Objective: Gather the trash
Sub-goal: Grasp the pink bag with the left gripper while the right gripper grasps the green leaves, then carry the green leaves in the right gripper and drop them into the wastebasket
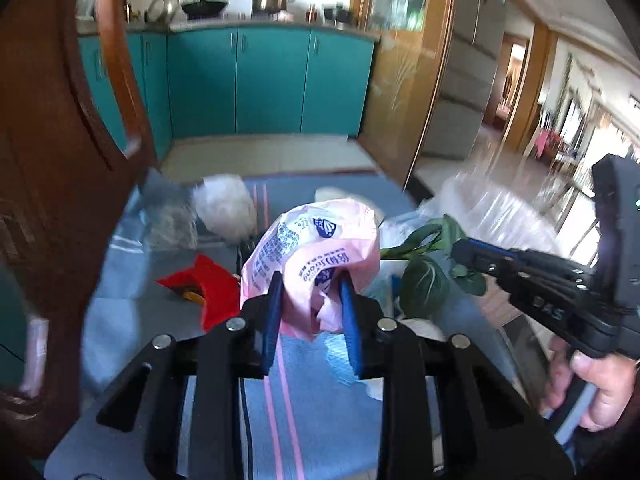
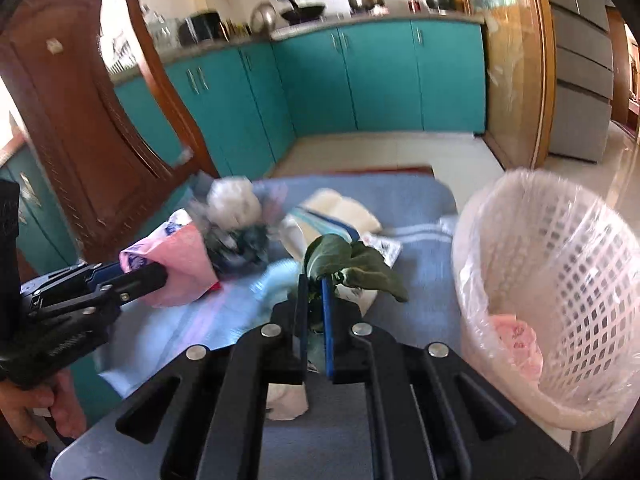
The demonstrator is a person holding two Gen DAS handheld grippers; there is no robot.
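My left gripper (image 1: 310, 300) is shut on a crumpled pink plastic bag (image 1: 316, 248) with blue print, held just above the blue striped cloth (image 1: 312, 400). From the right wrist view the same bag (image 2: 176, 268) shows at the left, in the left gripper (image 2: 160, 272). My right gripper (image 2: 314, 300) is shut on a bunch of dark green leaves (image 2: 352, 264); in the left wrist view those leaves (image 1: 424, 284) hang at the tip of the right gripper (image 1: 460, 252). A white basket (image 2: 560, 280) lined with clear plastic stands at the right, with a pink scrap (image 2: 516, 340) inside.
More litter lies on the cloth: a red wrapper (image 1: 208, 288), a white crumpled wad (image 1: 224, 208), a grey plastic piece (image 1: 168, 208) and white paper (image 2: 340, 208). A carved wooden chair back (image 2: 80, 120) rises at the left. Teal kitchen cabinets (image 1: 268, 80) stand behind.
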